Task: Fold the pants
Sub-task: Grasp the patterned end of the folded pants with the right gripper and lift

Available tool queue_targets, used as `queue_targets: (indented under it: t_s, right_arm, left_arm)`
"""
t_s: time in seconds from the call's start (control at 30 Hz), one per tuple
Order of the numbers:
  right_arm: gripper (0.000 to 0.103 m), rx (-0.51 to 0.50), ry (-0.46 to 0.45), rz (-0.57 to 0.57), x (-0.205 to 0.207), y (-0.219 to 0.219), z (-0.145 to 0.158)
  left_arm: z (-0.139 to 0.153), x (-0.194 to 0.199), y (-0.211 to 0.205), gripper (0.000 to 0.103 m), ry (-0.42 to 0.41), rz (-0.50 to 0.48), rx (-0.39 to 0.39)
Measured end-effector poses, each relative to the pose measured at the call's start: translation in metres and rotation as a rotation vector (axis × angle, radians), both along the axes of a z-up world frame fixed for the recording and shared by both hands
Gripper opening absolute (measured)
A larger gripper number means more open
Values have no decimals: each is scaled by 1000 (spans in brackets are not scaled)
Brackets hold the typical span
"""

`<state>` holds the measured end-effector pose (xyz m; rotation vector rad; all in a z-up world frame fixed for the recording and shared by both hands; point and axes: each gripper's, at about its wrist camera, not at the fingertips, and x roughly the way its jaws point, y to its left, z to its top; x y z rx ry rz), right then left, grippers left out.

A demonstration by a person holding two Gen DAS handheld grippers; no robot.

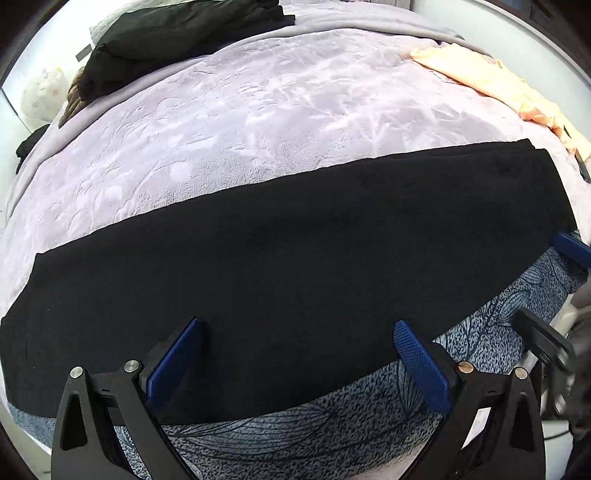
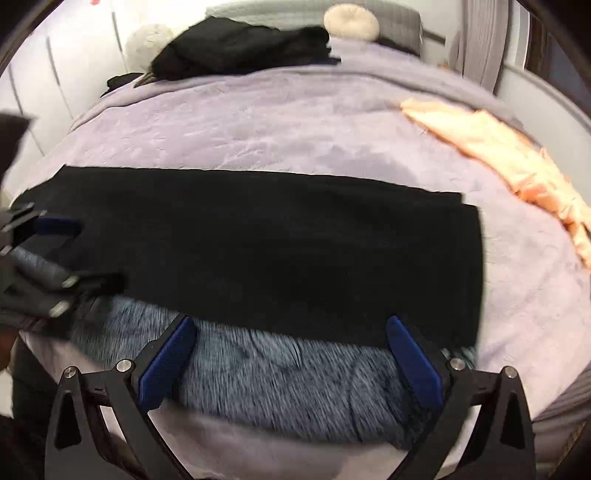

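Observation:
The black pants [image 1: 280, 258] lie flat in a long folded strip across the lilac bedspread [image 1: 229, 129], seen too in the right wrist view [image 2: 258, 243]. My left gripper [image 1: 299, 328] is open, its blue pads over the pants' near edge, holding nothing. My right gripper [image 2: 291, 325] is open just short of the pants' near edge, toward their right end, and empty. The left gripper also shows in the right wrist view [image 2: 48, 251] at the pants' left end. A right gripper fingertip [image 1: 570, 245] shows at the far right.
A pile of dark clothes [image 1: 177, 37] lies at the far left of the bed, also in the right wrist view [image 2: 240, 48]. A peach garment [image 1: 498, 85] lies at the right. A blue patterned sheet [image 1: 332, 417] hangs along the near edge. A round cushion [image 2: 351, 22] sits at the headboard.

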<state>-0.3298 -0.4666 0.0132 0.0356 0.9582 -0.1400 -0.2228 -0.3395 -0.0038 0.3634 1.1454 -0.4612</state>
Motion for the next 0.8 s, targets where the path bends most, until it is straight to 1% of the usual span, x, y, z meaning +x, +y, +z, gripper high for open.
queue_targets:
  t_s: [0.07, 0.13, 0.17, 0.2, 0.23, 0.3, 0.33, 0.37, 0.43, 0.53, 0.6, 0.63, 0.7, 0.73, 0.8]
  right_arm:
    - [103, 6, -97, -19, -30, -8, 11]
    - [103, 56, -213, -50, -61, -26, 17]
    - [103, 105, -282, -70, -76, -38, 17]
    - [103, 161, -323, -87, -89, -47, 15]
    - [101, 224, -339, -105, -95, -58, 12]
    - [90, 344, -325, -110, -96, -74, 3]
    - [80, 387, -303, -106, -94, -80, -4]
    - [77, 404, -283, -113, -92, -82, -10]
    - [75, 418, -258, -124, -89, -84, -18]
    - [75, 451, -285, -121, -98, -87, -18]
    - [75, 447, -261, -139, -101, -89, -20]
    - [73, 436, -232, -163, -98, -90, -24]
    - [73, 468, -264, -160, -100, -91, -22]
    - [73, 479, -283, -137, -101, -90, -20]
    - [73, 461, -312, -99, -95, -85, -15]
  left_arm:
    - [4, -1, -1, 103, 9, 16, -1]
    - [9, 1, -4, 103, 8, 16, -23]
    - [14, 0, -19, 103, -2, 4, -39]
    - [11, -1, -27, 103, -12, -4, -39]
    - [7, 1, -40, 103, -14, -12, -30]
    - [-1, -1, -48, 103, -15, -6, -10]
    - [-2, -1, -48, 103, -23, 0, -9]
    - [-3, 4, -49, 103, -20, 6, -16]
    - [-5, 6, -45, 103, 1, 15, -33]
    - [-6, 9, -39, 103, 9, 21, -42]
    - [-8, 8, -39, 103, -5, 27, -28]
    - [-8, 8, -38, 103, -7, 31, -26]
    - [-9, 3, -36, 103, -9, 40, -29]
    - [-9, -2, -39, 103, -9, 42, -30]
    - [-10, -3, -41, 103, -12, 50, -28]
